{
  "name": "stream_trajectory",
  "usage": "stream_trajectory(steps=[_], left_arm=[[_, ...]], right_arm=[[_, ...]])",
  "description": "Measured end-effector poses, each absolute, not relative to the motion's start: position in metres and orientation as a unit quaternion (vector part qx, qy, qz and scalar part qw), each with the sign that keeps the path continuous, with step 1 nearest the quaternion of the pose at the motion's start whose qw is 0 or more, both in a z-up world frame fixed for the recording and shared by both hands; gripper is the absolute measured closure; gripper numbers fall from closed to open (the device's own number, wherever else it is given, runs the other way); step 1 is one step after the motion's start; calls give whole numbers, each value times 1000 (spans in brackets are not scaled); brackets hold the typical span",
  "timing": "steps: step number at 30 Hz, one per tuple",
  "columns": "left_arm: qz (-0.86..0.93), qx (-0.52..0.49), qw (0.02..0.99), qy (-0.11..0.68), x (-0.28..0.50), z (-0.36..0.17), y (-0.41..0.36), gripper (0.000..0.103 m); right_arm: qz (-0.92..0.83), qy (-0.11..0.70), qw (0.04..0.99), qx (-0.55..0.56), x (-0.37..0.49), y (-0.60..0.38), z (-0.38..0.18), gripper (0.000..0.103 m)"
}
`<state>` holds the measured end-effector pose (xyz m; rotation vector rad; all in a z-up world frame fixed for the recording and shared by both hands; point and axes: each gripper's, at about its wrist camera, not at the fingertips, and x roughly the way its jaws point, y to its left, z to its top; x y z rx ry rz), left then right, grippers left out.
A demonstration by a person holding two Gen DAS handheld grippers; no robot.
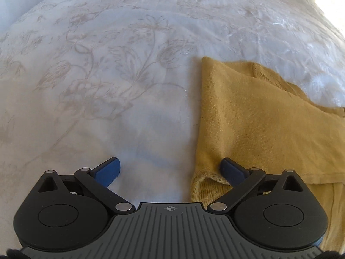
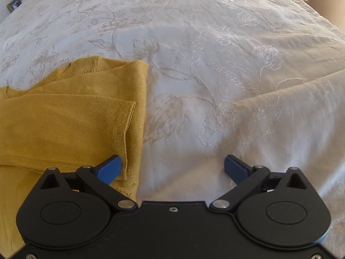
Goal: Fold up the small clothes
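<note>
Seen from the left wrist: to the far left of the left gripper [image 1: 170,169], only white bedspread [image 1: 90,69] with pale embroidered flowers and stems. Left blue fingertip [image 1: 108,170] hung over bare cloth. Jaws spread wide, nothing pinched between them. Right fingertip sat above the left edge of the mustard knit garment [image 1: 258,116], whether touching or just over it could not be told. Garment lay flat to the right of the tool, fine ribbed knit, one straight folded edge running away from the fingers, a layer folded diagonally across the top, a small rumpled hem just below the right fingertip.

Seen from the right wrist: the same mustard garment [image 2: 64,116] spread left of the right gripper [image 2: 173,168], layers stacked, a sleeve-like flap with a cuff edge ending just ahead of the left blue fingertip [image 2: 111,169], which overlapped the garment's right border. Jaws wide apart, gripping nothing. Between the fingers and off to the right, white embroidered bedspread [image 2: 237,75], with a raised fold of it further right.
</note>
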<state>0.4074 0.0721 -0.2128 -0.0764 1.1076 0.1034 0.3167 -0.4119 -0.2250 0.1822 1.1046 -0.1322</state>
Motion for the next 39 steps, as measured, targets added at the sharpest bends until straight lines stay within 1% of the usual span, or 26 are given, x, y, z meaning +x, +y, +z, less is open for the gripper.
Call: stream_trajectory(steps=[4,7,16,21,25,28,34,39], left_arm=[[34,-23,860,508,381,-194,69,2],[-1,-31,855,518,354,-190,64,2],[-35,-37,823,565,255,-201,41,1],[-33,-14,813,582,211,-206,39,1],[-38,10,808,588,188,-206,36,1],[-37,9,805,592,174,-208,38,1],[-51,13,803,593,159,-213,43,1],[-81,17,815,574,148,-213,52,1]], right_arm=[[-37,511,851,112,287,-411,-211,1],[-5,516,849,114,260,-404,-209,1],[85,568,805,150,174,-387,-230,1],[134,586,786,147,146,-378,-240,1],[169,586,786,103,132,-365,-241,1],[189,581,787,82,122,-357,-240,1],[180,576,792,93,107,-350,-240,1],[151,576,795,114,91,-345,-241,1]])
